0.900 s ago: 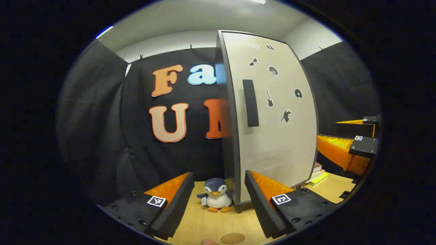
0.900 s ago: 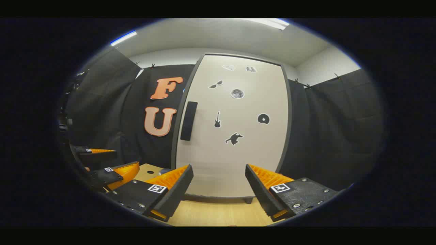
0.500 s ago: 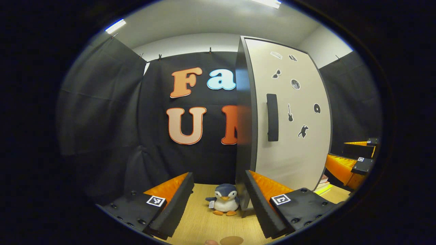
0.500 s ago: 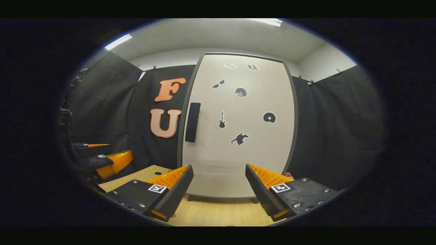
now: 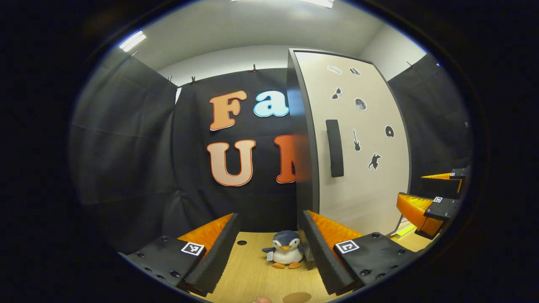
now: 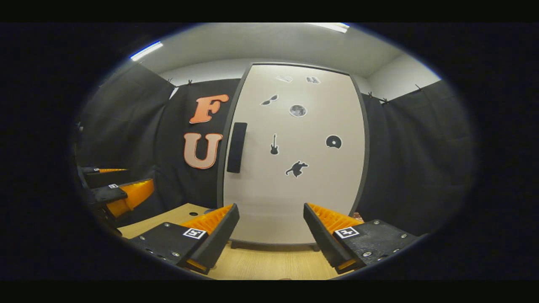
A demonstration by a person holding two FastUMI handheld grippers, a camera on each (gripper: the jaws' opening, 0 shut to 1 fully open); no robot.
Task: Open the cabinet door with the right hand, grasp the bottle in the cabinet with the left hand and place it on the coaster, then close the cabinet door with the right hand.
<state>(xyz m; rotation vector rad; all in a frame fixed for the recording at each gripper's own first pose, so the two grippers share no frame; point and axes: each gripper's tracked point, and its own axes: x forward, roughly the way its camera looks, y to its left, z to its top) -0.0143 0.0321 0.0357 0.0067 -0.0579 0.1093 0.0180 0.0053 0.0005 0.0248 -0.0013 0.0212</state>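
The cabinet door [image 6: 294, 155] is shut, its black handle [image 6: 236, 147] along the left edge, and the cabinet stands at the back of the wooden worktop [image 6: 269, 263]. The right gripper [image 6: 269, 229] faces the door with its 2 fingers spread wide, empty. The left gripper [image 5: 269, 240] is likewise agape — a toy penguin [image 5: 285, 255] sits beyond it near the cabinet's corner, and the coaster [image 5: 297, 297] lies at the worktop's near edge.

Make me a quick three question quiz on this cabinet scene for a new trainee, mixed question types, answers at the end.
1. True or false: the cabinet door is shut.
2. What toy stands on the table by the cabinet? A) bear B) penguin C) duck
3. Fill in: both claws are ____.

Key
1. True; the right claw faces the door, apart from the handle.
2. B, the penguin, seen between the left claw's fingers.
3. Open.
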